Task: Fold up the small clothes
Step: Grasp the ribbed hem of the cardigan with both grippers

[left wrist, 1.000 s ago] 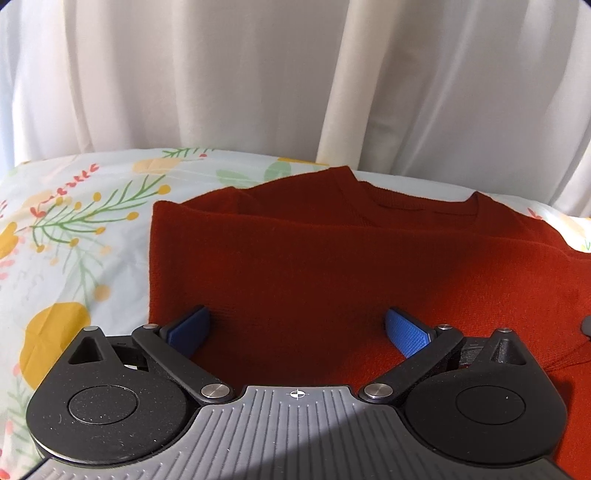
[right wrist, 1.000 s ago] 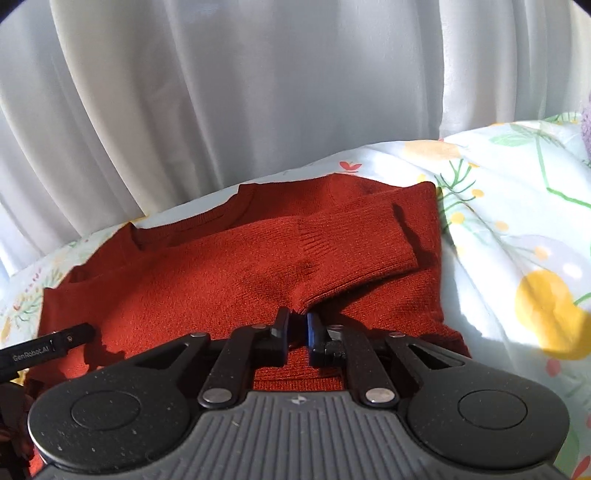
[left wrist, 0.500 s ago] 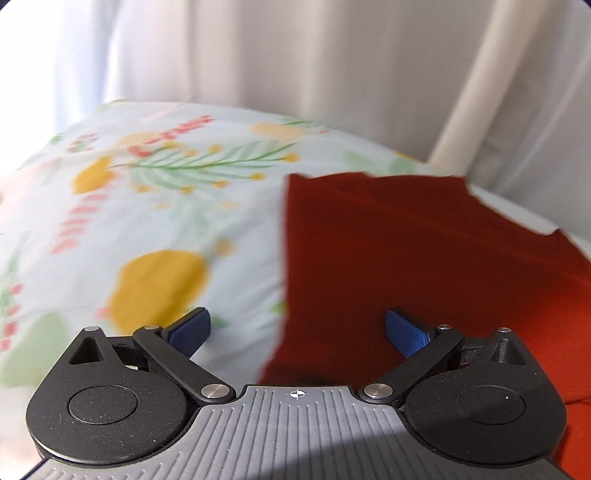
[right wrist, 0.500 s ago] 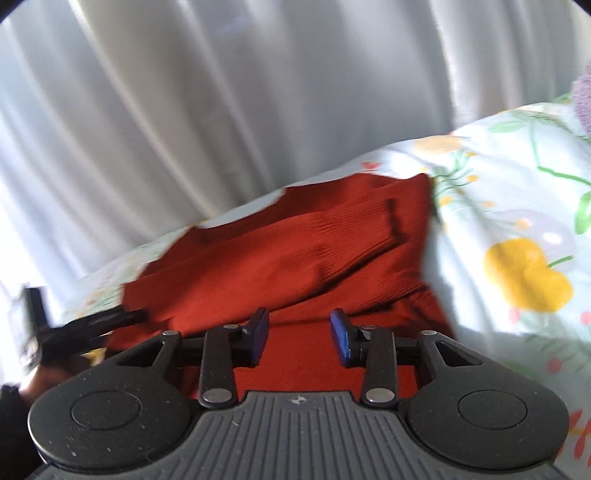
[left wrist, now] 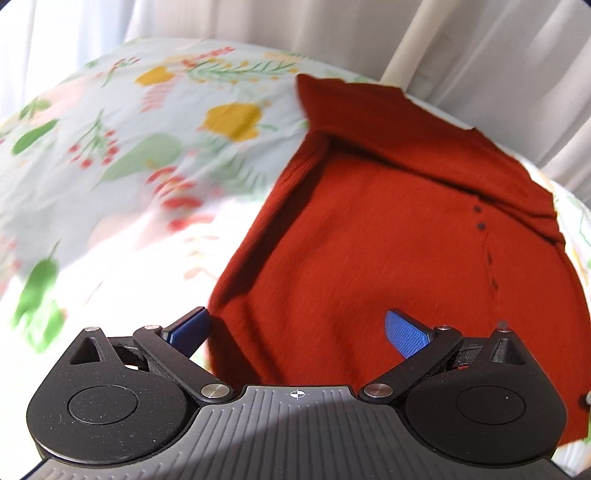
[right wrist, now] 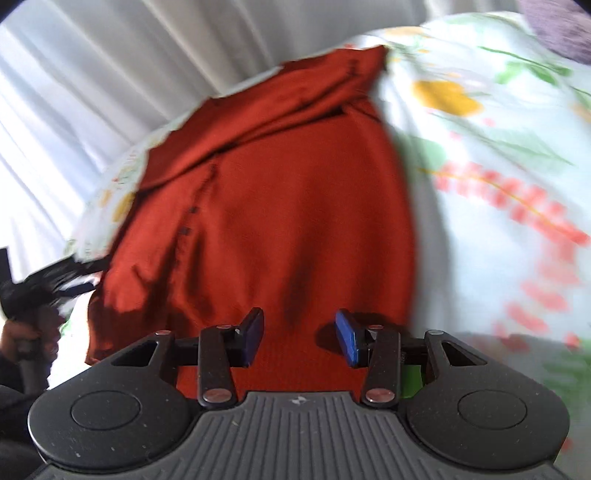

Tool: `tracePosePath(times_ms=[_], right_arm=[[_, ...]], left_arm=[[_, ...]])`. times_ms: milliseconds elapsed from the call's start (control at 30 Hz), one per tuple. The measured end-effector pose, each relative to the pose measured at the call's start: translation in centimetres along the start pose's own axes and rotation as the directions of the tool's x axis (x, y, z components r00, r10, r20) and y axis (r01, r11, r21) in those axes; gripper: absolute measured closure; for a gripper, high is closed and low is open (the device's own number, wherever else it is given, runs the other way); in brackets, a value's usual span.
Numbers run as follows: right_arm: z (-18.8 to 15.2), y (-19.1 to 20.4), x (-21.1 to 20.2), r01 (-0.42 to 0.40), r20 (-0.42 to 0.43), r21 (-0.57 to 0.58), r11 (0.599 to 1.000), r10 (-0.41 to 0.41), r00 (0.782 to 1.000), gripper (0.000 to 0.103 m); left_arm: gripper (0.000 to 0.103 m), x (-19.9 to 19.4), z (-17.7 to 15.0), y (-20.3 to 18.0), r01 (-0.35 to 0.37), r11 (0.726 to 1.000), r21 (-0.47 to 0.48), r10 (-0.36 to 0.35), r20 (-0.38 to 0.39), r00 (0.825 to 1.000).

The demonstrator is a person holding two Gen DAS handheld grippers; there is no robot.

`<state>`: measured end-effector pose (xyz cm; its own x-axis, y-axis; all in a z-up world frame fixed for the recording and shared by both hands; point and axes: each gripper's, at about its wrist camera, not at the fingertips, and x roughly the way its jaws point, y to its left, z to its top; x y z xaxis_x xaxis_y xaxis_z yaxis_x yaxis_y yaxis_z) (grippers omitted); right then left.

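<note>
A rust-red knitted sweater (left wrist: pixel 399 236) with a row of small dark buttons lies flat on the flowered sheet, its sleeves folded across the top. My left gripper (left wrist: pixel 297 328) hovers wide open over the sweater's near left corner, with nothing pinched. In the right wrist view the same sweater (right wrist: pixel 288 206) stretches away from the camera. My right gripper (right wrist: pixel 299 338) hangs above its near hem; its jaws are opening and the blue pads press on nothing. At that view's left edge, blurred, is the left gripper (right wrist: pixel 55 275) in a person's hand (right wrist: pixel 22 332).
A flowered bed sheet (left wrist: pixel 122 177) covers the surface all round the sweater. White curtains (right wrist: pixel 110 55) hang behind the bed. A pale upright post (left wrist: pixel 410 44) stands behind the sweater. A purple-grey fabric (right wrist: pixel 557 26) shows at the far right corner.
My right gripper let go of the folded sleeve and opened. Both grippers pulled back toward the sweater's near end, the left one swinging toward its left corner. The sweater stayed put.
</note>
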<state>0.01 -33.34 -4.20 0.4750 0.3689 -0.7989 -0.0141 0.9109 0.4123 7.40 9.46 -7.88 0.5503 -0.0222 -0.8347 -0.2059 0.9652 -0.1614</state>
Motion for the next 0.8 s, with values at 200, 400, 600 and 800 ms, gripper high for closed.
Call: tracePosePath(times_ms=[200, 400, 600, 800], right_arm=[[-1.7, -2.2, -2.1, 0.088, 0.011, 0.054, 0.995, -0.089, 0.996, 0.061], [-2.6, -2.7, -2.0, 0.071, -0.003, 0.072, 0.995, -0.071, 0.997, 0.069], [-2.9, -2.5, -1.5, 0.038, -0.021, 0.085, 0.996, -0.036, 0.999, 0.088], [-2.8, -2.8, -1.3, 0.028, -0.028, 0.11, 0.994, -0.025, 0.999, 0.095]], left_arm=[[0.001, -1.3, -2.1, 2.0, -0.024, 0.999, -0.032, 0.022, -0.067, 0.998], [0.034, -2.1, -3.0, 2.0, -0.018, 1.0, -0.016, 0.017, -0.083, 0.996], [0.062, -2.5, -3.3, 2.7, 0.039, 0.998, -0.055, -0.044, -0.103, 0.994], [0.085, -2.4, -3.3, 2.9, 0.093, 0.994, -0.053, -0.1, -0.148, 0.984]])
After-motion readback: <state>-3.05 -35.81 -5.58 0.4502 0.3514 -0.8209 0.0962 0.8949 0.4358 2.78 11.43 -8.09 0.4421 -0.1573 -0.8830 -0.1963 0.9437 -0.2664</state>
